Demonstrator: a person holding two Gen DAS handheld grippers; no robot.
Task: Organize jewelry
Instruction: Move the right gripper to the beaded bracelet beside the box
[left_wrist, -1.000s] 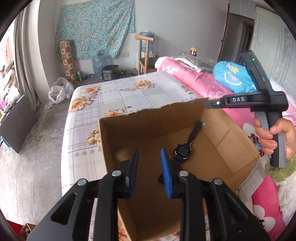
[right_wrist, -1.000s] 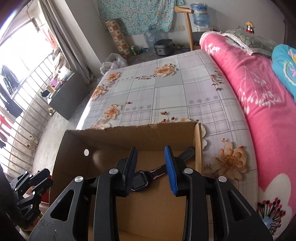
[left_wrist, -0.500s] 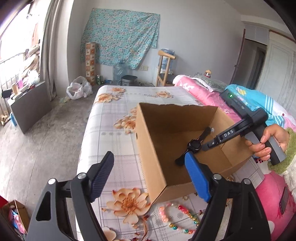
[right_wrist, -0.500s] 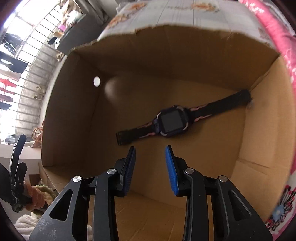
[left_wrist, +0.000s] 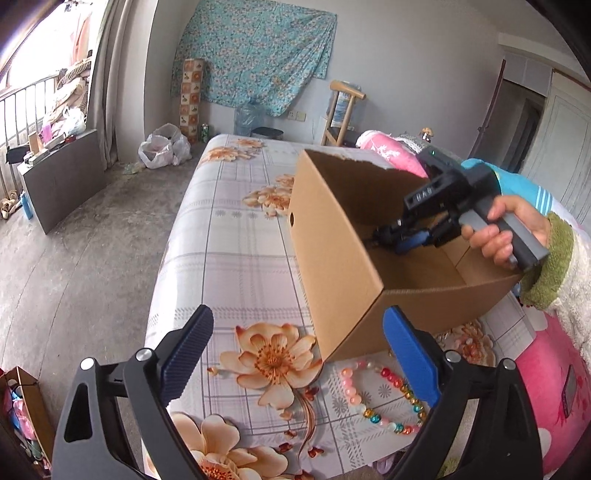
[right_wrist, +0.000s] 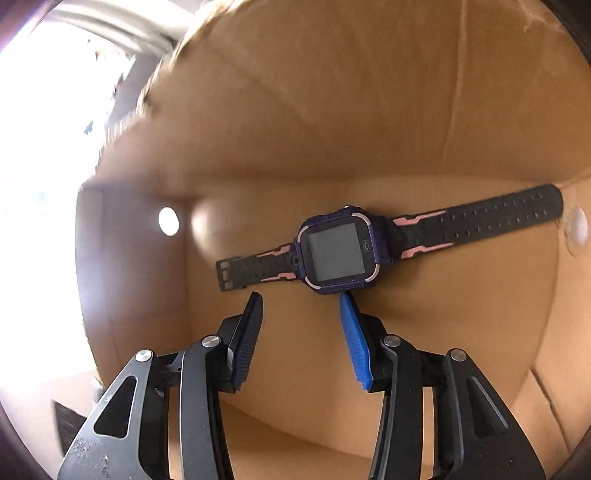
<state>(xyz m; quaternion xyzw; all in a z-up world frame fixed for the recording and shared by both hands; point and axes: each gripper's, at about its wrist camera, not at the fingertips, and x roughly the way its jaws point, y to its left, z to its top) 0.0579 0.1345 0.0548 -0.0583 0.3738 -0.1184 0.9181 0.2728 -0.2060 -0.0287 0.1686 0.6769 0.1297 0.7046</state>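
Inside the cardboard box (right_wrist: 369, 110), the watch (right_wrist: 338, 254) lies flat on the floor, just past the right gripper (right_wrist: 303, 299), whose jaws are opening and hold nothing. Outside, the left gripper (left_wrist: 299, 347) is spreading wide (nothing between its jaws) above a bead bracelet (left_wrist: 376, 400) on the floral sheet (left_wrist: 236, 266).

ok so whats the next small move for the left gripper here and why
Probably lower the left gripper toward the bead bracelet on the floral sheet and centre it over the beads. Its jaws are opening wide with nothing between them, the bracelet lies outside the cardboard box, and the watch already lies inside, where the right gripper is opening, empty.
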